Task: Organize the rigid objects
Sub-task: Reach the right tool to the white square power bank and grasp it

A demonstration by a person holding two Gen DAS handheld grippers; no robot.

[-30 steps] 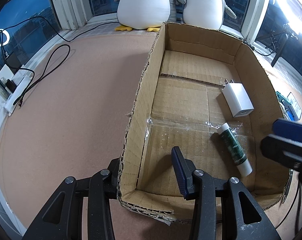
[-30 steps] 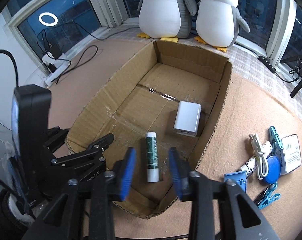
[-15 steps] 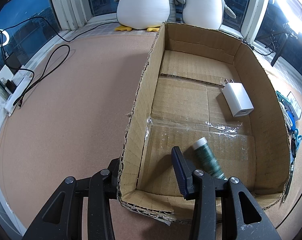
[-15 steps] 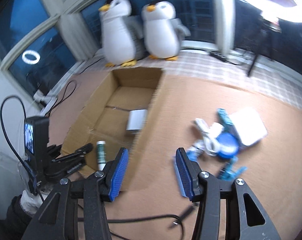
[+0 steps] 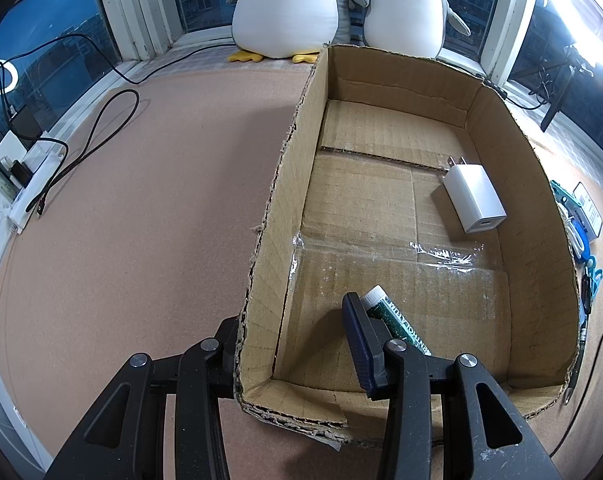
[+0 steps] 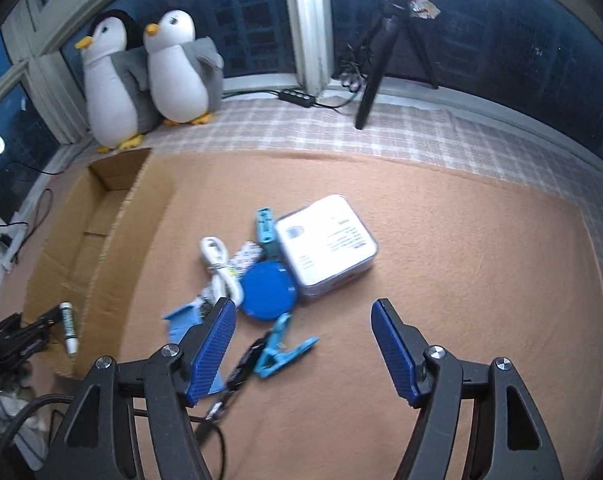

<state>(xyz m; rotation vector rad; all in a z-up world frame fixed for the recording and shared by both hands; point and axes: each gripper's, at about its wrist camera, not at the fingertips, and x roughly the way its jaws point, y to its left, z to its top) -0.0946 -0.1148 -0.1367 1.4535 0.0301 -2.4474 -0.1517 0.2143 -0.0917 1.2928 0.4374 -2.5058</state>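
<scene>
My left gripper [image 5: 297, 340] straddles the near left corner of the cardboard box [image 5: 285, 184], shut on its wall. Inside the box a green glue stick [image 5: 397, 324] rests against the inner finger, and a white charger [image 5: 473, 200] lies farther back. My right gripper [image 6: 301, 308] hovers over the carpet to the right of the box [image 6: 113, 264]; its jaws are opening with nothing between them. Below it lie a white case [image 6: 329, 240], a blue disc [image 6: 267, 290], a white cable [image 6: 217, 264], a light blue clip [image 6: 285, 352] and a teal clip [image 6: 266, 228].
Two plush penguins [image 6: 153, 76] stand by the window behind the box. A power strip with cables [image 5: 25, 184] lies at the left wall. A tripod [image 6: 381, 60] stands on the checked sill. A black pen-like object [image 6: 241, 364] and a blue scrap [image 6: 181, 318] lie near the left fingertip.
My right gripper swung from above the box to the right, over the pile on the carpet, and its jaws widened. The glue stick rolled toward the box's near left corner. The left gripper stayed put.
</scene>
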